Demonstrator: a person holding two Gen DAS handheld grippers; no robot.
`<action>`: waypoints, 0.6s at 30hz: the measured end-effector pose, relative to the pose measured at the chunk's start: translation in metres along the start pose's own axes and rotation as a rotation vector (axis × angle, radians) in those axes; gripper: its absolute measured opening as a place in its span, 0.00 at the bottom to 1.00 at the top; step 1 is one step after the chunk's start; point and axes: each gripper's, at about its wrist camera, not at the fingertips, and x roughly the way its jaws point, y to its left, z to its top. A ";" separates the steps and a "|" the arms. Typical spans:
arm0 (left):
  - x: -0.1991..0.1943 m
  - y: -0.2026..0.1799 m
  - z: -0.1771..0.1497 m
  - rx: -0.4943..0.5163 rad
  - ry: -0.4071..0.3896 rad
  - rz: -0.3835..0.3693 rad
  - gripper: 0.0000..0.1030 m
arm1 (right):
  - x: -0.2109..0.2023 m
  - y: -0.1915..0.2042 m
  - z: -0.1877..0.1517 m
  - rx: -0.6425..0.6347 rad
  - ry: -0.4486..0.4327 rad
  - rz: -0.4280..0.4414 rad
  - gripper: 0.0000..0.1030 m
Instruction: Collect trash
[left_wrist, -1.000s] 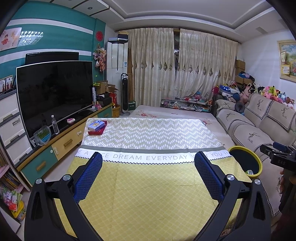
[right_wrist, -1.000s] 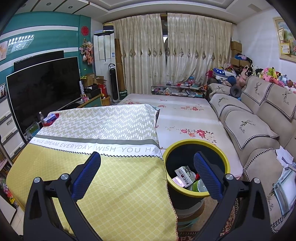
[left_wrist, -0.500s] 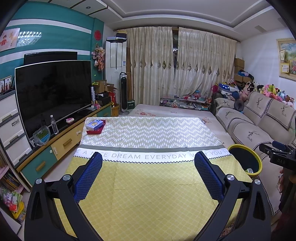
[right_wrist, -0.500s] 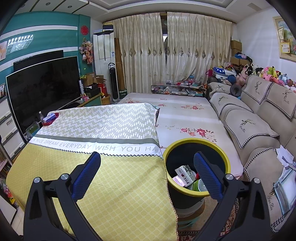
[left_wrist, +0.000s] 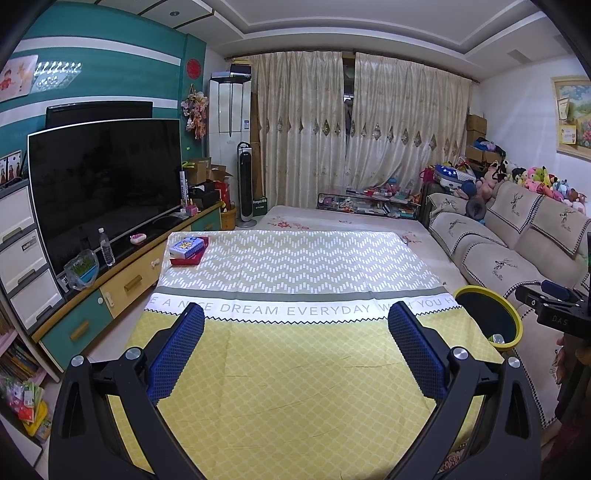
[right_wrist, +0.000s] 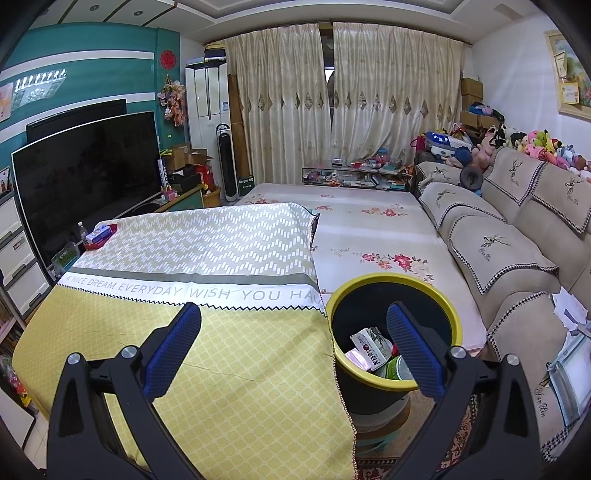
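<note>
Both grippers empty, worktop nearly bare, bin at the right edge.

Your left gripper (left_wrist: 295, 334) and right gripper (right_wrist: 293, 334) each hang over the near yellow part of the worktop (left_wrist: 295, 387) with fingers (right_wrist: 173, 347) spread wide, nothing between them. Judging from this, you're between pickups: scan before reaching, come down level on the cloth, drop over the bin's middle. The bin (right_wrist: 454, 321), black with a yellow rim, stands just beside the worktop's right edge, under your right gripper's right finger; inside lie a white carton (right_wrist: 371, 345), pink wrapper, green-and-white cup. Far left corner: blue box (left_wrist: 186, 246) on a red tray (left_wrist: 186, 260); trash or not, can't tell.
</note>
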 end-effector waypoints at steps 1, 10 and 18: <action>0.000 0.000 0.000 0.000 0.001 -0.001 0.95 | 0.000 0.001 -0.001 0.000 0.001 0.000 0.93; 0.005 0.000 -0.001 -0.017 0.008 -0.019 0.95 | 0.001 -0.001 0.001 0.002 0.004 0.001 0.93; 0.012 -0.001 -0.003 -0.017 0.020 -0.022 0.95 | 0.002 0.000 0.000 0.002 0.010 0.002 0.93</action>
